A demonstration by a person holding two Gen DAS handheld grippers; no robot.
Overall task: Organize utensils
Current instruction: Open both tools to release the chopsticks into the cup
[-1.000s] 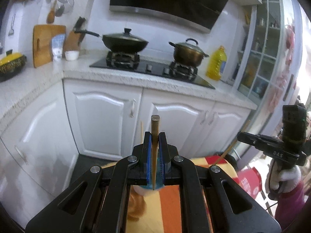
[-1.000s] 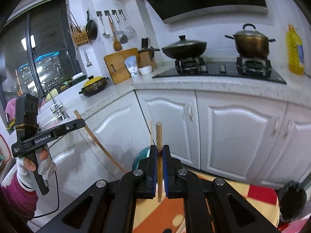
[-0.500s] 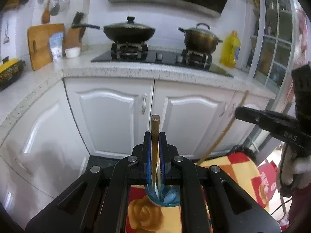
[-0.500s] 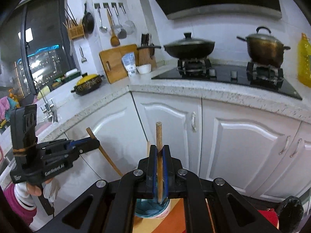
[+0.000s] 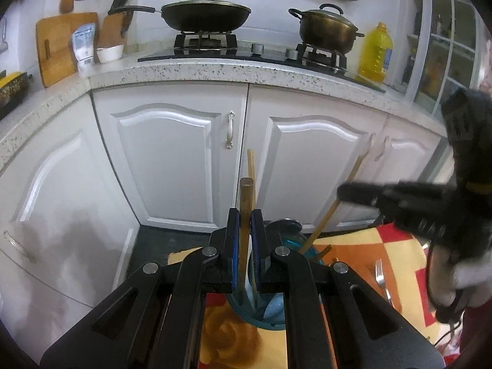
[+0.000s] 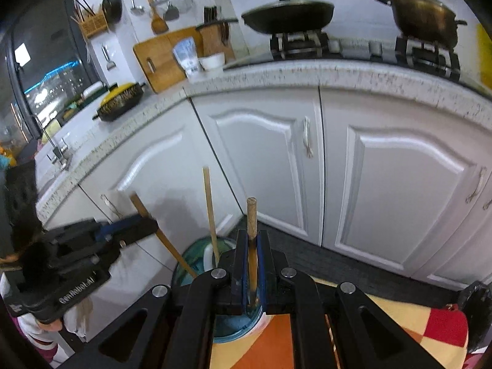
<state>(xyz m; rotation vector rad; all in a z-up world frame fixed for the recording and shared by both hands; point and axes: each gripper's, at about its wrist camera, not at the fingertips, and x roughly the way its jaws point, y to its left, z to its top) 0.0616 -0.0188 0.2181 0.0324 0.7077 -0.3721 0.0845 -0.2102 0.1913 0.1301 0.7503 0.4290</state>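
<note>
**Item 1: wooden chopstick, left.** Clamped between the blue pads of the left gripper (image 5: 245,215), jaws nearly closed on it. The blunt end (image 5: 246,184) stands above the jaws at 12 o'clock; the lower end reaches into the teal utensil cup (image 5: 270,316) directly below. Judged light, rigid and dry, with little slip against the pads. Thin enough to pivot in the grip if knocked on the cup rim.

**Item 2: wooden chopstick, right.** Clamped in the right gripper (image 6: 252,240), jaws likewise pressed onto it. Its top (image 6: 251,206) stands at 12 o'clock, and its tip is over the same cup (image 6: 196,255). Same handling; the mid-shaft hold suits an upright drop into the cup.

**Item 3: loose wooden stick.** Already standing in the cup, leaning on the rim (image 6: 210,203).

**Item 4: cup.** Stands at the edge of a red, orange and yellow patterned cloth (image 5: 396,246). Probably ceramic or glass, so breakable and liable to tip if a stick levers on its rim.

**View notes.**
- Left wrist only: a metal fork (image 5: 380,276) lying on the cloth at 4 o'clock of the cup, not yet sorted, and the yellow oil bottle (image 5: 375,52) on the counter. The right gripper enters blurred from 3 o'clock.
- Right wrist only: the window, sink tap and hanging ladles at 10 to 11 o'clock, plus the left gripper's body entering from 9 o'clock with its chopstick slanting down into the cup.
</note>
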